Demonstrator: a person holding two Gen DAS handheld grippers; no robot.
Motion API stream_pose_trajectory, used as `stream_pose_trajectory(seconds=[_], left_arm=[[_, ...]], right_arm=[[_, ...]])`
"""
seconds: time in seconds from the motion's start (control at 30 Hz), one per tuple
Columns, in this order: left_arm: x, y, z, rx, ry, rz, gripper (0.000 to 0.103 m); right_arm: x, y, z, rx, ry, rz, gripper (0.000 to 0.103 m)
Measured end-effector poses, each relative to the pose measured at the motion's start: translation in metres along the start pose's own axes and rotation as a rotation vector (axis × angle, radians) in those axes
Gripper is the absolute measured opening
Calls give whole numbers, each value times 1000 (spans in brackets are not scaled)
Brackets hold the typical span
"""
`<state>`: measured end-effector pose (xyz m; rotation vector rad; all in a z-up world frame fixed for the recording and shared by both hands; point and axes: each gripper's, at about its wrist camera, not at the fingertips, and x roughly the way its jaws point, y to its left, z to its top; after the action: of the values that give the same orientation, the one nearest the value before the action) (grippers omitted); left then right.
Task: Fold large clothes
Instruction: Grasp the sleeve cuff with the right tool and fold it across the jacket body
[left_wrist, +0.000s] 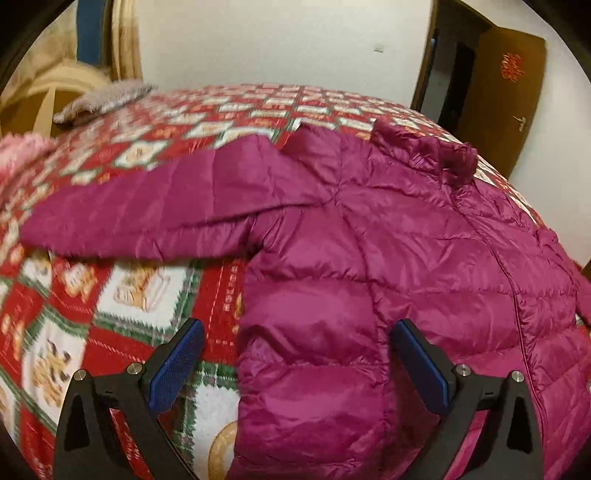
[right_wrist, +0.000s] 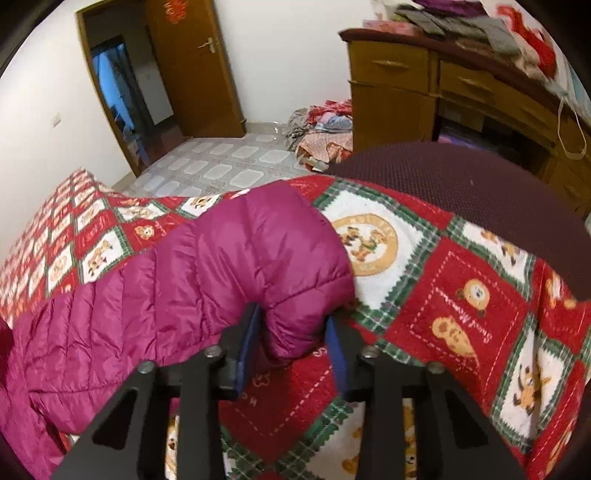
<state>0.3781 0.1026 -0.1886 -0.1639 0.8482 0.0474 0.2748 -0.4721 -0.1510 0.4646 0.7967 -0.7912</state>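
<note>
**Q:** Right gripper (right_wrist: 293, 334) — what is its state, and where does the garment lie?

**A:** Its blue pads (right_wrist: 248, 345) are closed onto a puffy fold at the corner of the magenta down jacket (right_wrist: 229, 273), so it grips the jacket. The jacket lies spread on the patterned bedspread (right_wrist: 461, 295), its front seam upward, one sleeve (left_wrist: 147, 210) stretched away from the body, the collar (left_wrist: 424, 155) at the jacket's far end. The left gripper (left_wrist: 297, 363) hovers over the jacket's near side edge with jaws wide apart, one pad over the bedspread beside the jacket, the other over the jacket; nothing is pinched.

**Q:** What could go wrong from here?

**A:** Likely risks: the shell looks slick, so the padded fold may slide out of the right gripper when lifted. If the left gripper closes too low it may catch the bedspread along with the jacket and drag it. An uneven lift would skew the fold, and the outstretched sleeve may trail.

**Q:** Any legible writing?

**A:** None readable. Beside the jacket, the bedspread's round bear emblem (right_wrist: 364, 243) carries lettering too blurred to read, as are its other stitched captions and the red ornament on the door (right_wrist: 192, 66)
</note>
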Motion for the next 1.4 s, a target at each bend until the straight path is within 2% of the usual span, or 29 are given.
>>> stream_pose_trajectory(seconds=[0.03,0.1,0.27,0.43,0.63,1.0,1.2,1.4], left_arm=[[1,2,0,-14,5,-2,102],[0,3,-1,-29,-3,-7,102],[1,-1,-2,-16,-6,16,102],[-4,3,-6,-35,-20,5,102],[-4,7,-7,-54,-26,-10,102],[0,9,-7,-63,-18,-21,102],[1,10,-7,-68,-20,-28,102],[1,10,-7,-74,-23,-36,102]], right_arm=[[-3,5,0,-36,-11,-5,17],[-7,12,1,-69,-26,-20,16],[-42,30,8,-124,-120,18,14],[-89,71,8,-226,-206,116,14],[-126,135,-7,-337,-248,221,14],[-163,255,-82,-551,-252,390,14],[-168,312,-127,-615,-212,475,14],[-169,359,-168,-698,-179,521,14]])
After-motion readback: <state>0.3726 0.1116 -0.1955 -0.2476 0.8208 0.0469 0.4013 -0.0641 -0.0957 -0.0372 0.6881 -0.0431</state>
